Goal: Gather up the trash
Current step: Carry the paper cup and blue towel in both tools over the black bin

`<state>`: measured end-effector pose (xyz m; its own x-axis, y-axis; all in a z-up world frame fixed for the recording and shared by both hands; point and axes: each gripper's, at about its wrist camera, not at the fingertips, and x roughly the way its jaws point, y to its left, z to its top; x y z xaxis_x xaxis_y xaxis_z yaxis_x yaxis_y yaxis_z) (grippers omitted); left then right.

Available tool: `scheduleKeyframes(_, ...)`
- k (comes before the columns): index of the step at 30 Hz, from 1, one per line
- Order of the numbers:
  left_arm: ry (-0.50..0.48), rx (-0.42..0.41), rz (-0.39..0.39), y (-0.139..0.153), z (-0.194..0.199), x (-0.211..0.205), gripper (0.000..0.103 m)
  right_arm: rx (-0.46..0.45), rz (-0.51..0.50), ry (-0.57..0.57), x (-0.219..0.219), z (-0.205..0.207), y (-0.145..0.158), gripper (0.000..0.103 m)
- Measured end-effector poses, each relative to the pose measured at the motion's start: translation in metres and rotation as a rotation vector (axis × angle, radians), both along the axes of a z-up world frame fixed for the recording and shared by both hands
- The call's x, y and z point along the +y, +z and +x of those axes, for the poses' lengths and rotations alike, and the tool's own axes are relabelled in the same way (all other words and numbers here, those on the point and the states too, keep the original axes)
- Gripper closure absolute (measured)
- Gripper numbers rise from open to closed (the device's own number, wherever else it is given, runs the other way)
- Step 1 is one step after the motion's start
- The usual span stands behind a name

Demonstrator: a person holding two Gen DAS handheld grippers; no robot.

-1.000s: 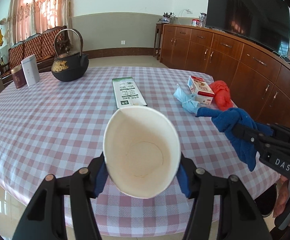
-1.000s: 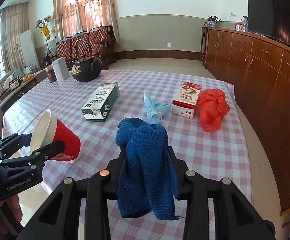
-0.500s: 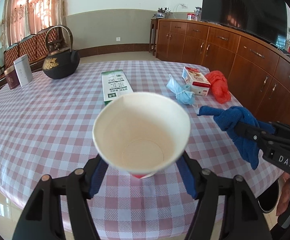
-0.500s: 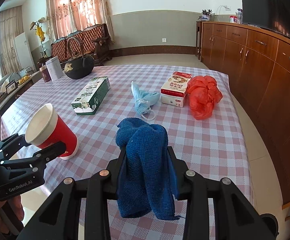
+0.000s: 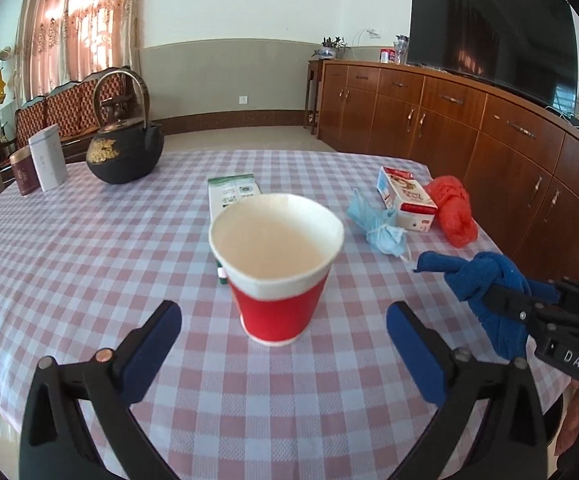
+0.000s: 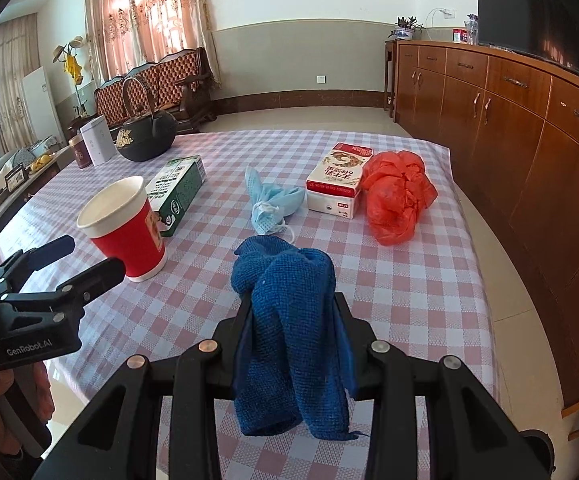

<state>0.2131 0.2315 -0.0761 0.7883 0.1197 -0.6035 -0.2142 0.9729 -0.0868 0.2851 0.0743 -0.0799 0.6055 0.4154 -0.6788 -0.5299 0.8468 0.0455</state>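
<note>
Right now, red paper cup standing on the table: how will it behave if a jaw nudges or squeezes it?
The red paper cup looks empty, so it is probably very light and would slide on the checked tablecloth. It narrows to a small base, so a high nudge may tip it. Its thin paper wall would likely dent if the left gripper squeezes hard.

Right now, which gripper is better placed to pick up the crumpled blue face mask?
Left. The left gripper stands open around the upright red cup, its pads clear, while the right gripper is shut on the blue cloth. The mask lies beyond.
</note>
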Motion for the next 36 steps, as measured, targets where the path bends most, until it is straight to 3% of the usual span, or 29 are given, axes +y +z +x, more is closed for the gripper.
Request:
scheduleKeyframes(2,0.023,0.028,-0.029,-0.004,0.018,0.009,0.009,0.001,0.003,-0.009,0.001,0.007,0.000,0.065)
scheduleKeyframes(4,0.012,0.033,-0.075,-0.009,0.028,0.015,0.028,0.009,0.004,-0.019,0.001,0.015,-0.001,0.065)
scheduleKeyframes(5,0.005,0.046,-0.087,-0.013,0.031,0.016,0.047,0.014,0.002,-0.026,0.001,0.019,-0.003,0.065)
scheduleKeyframes(6,0.004,0.035,-0.092,-0.013,0.031,0.016,0.049,0.021,0.001,-0.033,0.001,0.022,-0.005,0.065)
scheduleKeyframes(14,-0.015,0.015,-0.045,-0.002,0.005,-0.003,0.052,0.017,0.006,-0.064,-0.008,0.017,-0.004,0.068)
scheduleKeyframes(21,-0.045,-0.011,-0.006,0.020,-0.028,-0.035,0.052,-0.006,0.031,-0.091,-0.033,-0.006,0.014,0.069)
scheduleKeyframes(36,-0.163,-0.061,0.032,0.054,-0.072,-0.105,0.052,-0.081,0.068,-0.198,-0.115,-0.062,0.052,0.069)
